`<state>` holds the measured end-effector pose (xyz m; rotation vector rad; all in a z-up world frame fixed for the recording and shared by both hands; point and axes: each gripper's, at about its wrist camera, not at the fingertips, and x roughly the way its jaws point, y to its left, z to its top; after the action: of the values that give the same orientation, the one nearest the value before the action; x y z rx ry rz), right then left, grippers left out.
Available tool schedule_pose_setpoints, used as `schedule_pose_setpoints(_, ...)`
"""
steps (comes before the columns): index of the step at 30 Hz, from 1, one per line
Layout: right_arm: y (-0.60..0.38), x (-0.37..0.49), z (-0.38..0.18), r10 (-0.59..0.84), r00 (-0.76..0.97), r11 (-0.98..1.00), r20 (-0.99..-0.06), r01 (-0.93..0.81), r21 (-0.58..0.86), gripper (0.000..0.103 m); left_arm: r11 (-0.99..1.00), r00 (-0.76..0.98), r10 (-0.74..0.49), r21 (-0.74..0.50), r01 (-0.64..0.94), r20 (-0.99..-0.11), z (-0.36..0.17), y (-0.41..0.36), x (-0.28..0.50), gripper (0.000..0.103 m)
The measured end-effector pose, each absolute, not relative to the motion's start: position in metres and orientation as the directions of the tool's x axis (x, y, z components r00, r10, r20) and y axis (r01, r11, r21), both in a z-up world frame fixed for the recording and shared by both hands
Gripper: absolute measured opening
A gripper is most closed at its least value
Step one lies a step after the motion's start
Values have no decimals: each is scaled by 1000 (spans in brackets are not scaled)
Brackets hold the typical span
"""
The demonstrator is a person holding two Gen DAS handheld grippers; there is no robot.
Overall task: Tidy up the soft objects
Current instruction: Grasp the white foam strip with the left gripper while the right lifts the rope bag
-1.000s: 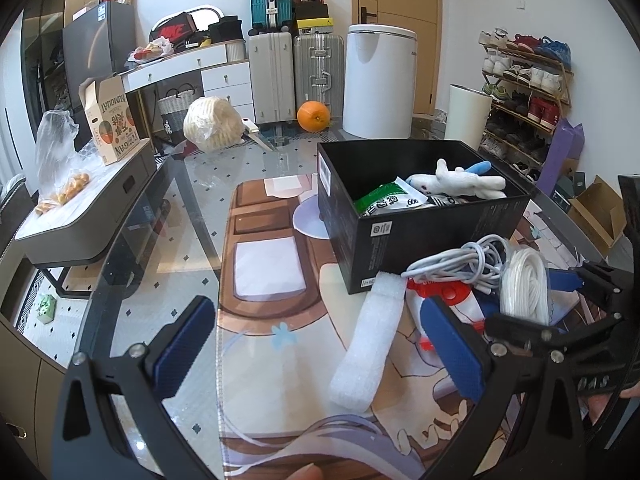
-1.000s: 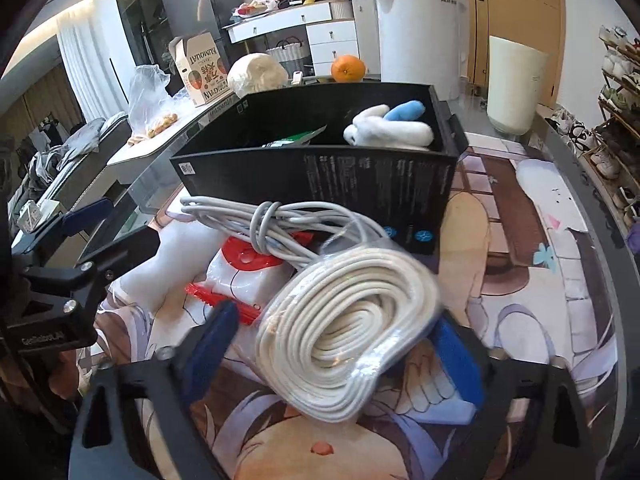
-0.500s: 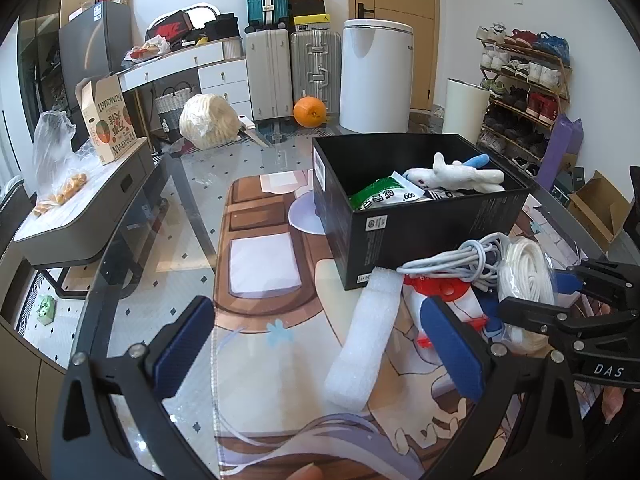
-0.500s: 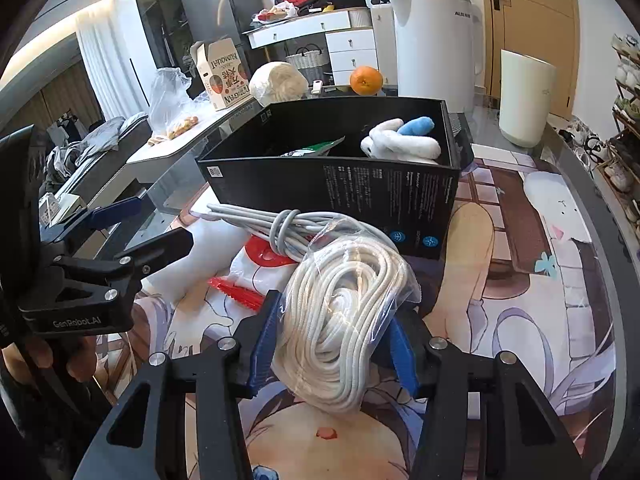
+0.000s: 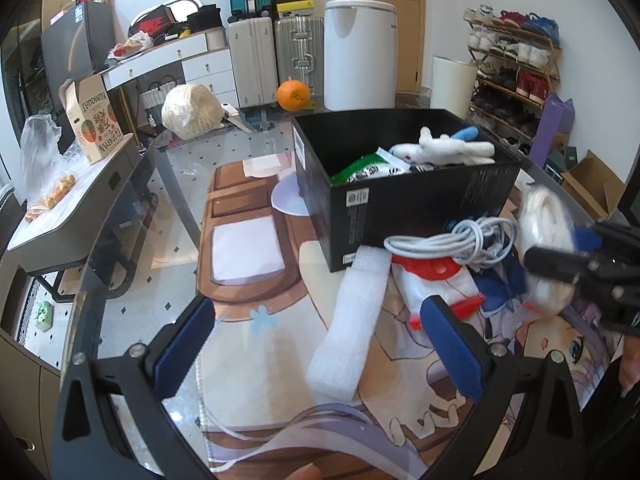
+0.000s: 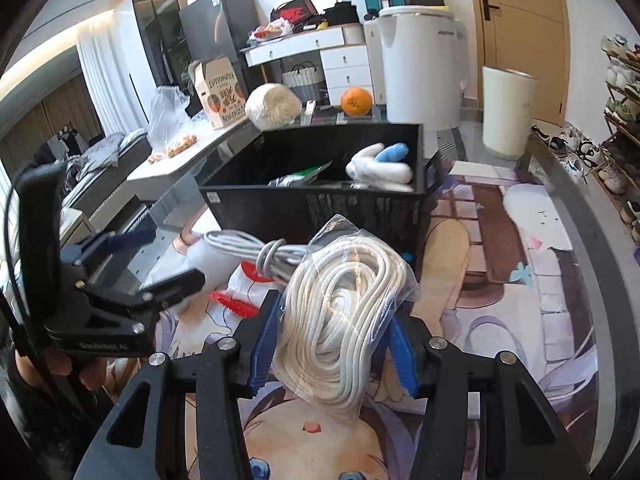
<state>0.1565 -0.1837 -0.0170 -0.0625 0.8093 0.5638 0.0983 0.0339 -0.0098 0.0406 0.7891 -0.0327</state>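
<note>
Rope, a white coiled bundle sealed in a clear plastic bag [image 6: 340, 320], sits pinched between the blue pads of the right gripper [image 6: 332, 344], whose jaws have just been closing onto it, just short of the open black rectangular box [image 6: 420, 152]. To land it well, carry it over the near wall, clear of the grey looped cable [image 6: 256, 252], before letting go. The right gripper tilts down towards the box; the left gripper [image 5: 316, 344] hangs wide open and empty above the white foam strip [image 5: 352, 320].

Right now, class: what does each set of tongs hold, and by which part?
Right tongs grip the bagged rope across its lower coil; left tongs hold nothing.
</note>
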Motion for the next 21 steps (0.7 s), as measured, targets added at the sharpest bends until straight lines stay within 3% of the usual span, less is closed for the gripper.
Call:
schedule_pose_setpoints(5, -190, 157, -9, 454, 574, 855, -681, -497, 151, 50, 998, 679, -53, -17, 59, -732, -15, 35, 102, 99)
schedule_pose_setpoints(11, -190, 153, -6, 461, 585, 850, -667, -506, 144, 50, 997, 655, -63, -15, 78, -753, -22, 31, 104, 70)
schedule_pose_setpoints(13, -190, 152, -6, 461, 589, 851, -663, -506, 142, 50, 995, 653, -75, -18, 93, -754, -21, 29, 103, 48)
schedule_pose_setpoints(18, -191, 150, -6, 459, 593, 853, -661, -503, 141, 50, 991, 623, -92, -10, 133, -777, -26, 22, 102, 20)
schedule_pose_setpoints(21, -190, 149, -5, 456, 600, 854, -657, -504, 132, 50, 989, 626, -114, -27, 147, -772, -22, 20, 99, 20)
